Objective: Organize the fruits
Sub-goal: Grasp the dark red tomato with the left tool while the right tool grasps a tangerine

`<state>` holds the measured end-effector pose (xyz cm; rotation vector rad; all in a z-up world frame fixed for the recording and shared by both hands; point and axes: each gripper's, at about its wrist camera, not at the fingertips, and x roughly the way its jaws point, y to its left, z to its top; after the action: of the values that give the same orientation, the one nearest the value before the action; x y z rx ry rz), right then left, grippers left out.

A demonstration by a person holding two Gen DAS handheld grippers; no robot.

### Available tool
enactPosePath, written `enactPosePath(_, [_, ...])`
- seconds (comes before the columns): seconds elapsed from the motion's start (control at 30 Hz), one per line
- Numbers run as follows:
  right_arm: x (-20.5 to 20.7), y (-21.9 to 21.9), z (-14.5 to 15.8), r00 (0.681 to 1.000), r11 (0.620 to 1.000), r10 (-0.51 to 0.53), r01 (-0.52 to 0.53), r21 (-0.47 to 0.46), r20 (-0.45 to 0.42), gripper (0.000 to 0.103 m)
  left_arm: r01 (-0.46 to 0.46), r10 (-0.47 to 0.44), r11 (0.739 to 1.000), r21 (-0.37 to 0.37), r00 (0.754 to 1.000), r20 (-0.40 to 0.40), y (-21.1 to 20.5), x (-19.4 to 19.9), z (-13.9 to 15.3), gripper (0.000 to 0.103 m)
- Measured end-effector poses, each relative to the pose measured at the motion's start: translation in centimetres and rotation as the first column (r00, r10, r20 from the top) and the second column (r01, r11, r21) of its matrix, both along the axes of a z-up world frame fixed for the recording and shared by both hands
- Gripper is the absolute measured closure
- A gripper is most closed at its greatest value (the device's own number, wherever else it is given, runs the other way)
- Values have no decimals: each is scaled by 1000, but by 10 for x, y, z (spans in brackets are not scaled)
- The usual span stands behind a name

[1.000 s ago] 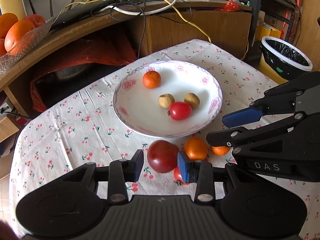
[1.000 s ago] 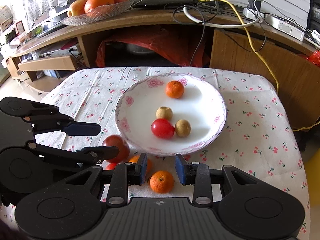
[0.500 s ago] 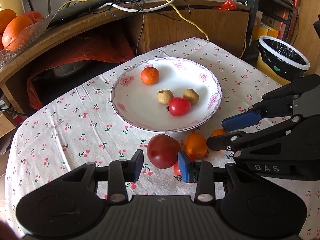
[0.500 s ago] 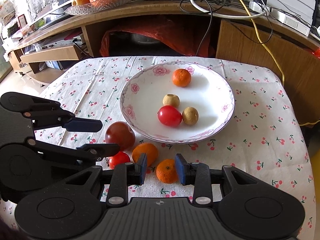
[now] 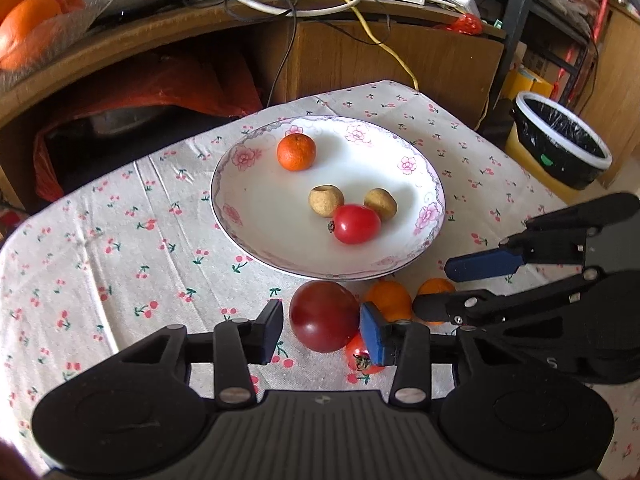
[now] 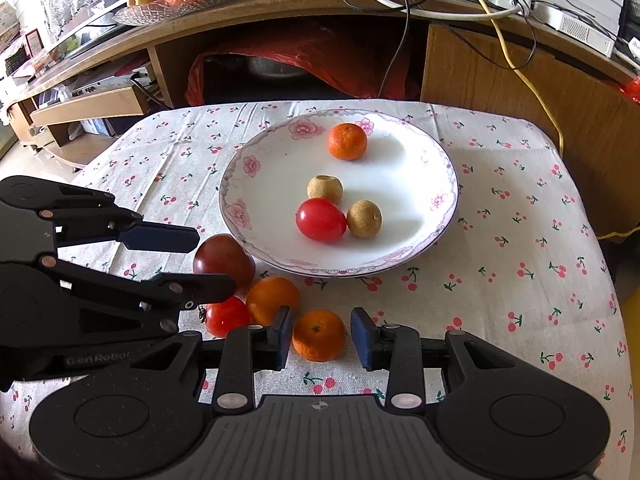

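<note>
Both grippers' jaws have just been widened. The left gripper [image 5: 320,330] brackets the plum [image 5: 323,316], the right gripper [image 6: 320,338] the tangerine [image 6: 318,335]; neither is clamped. Both fruits lie beside the plate [image 6: 436,176]; pickups are judged imminent.

table [image 6: 520,240] under cherry-print cloth: flowered plate [image 6: 400,258] centre; near its left edge dark tomato [image 6: 218,256], small red tomato [image 6: 226,316], two tangerines [image 6: 318,336].

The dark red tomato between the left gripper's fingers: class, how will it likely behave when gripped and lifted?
The dark red tomato is round and glossy, so it may slip or roll from the left gripper. Its skin looks soft; a hard squeeze could bruise it. It touches the small tomato, which may get nudged.
</note>
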<state>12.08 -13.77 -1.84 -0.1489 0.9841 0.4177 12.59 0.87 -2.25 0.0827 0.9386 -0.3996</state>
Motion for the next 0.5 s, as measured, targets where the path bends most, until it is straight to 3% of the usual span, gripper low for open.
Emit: enactPosePath(0.5, [1, -7, 4, 1000, 1000, 12, -12, 4, -8, 68, 27, -27, 1000, -13, 1000, -7, 3, 3, -2, 53])
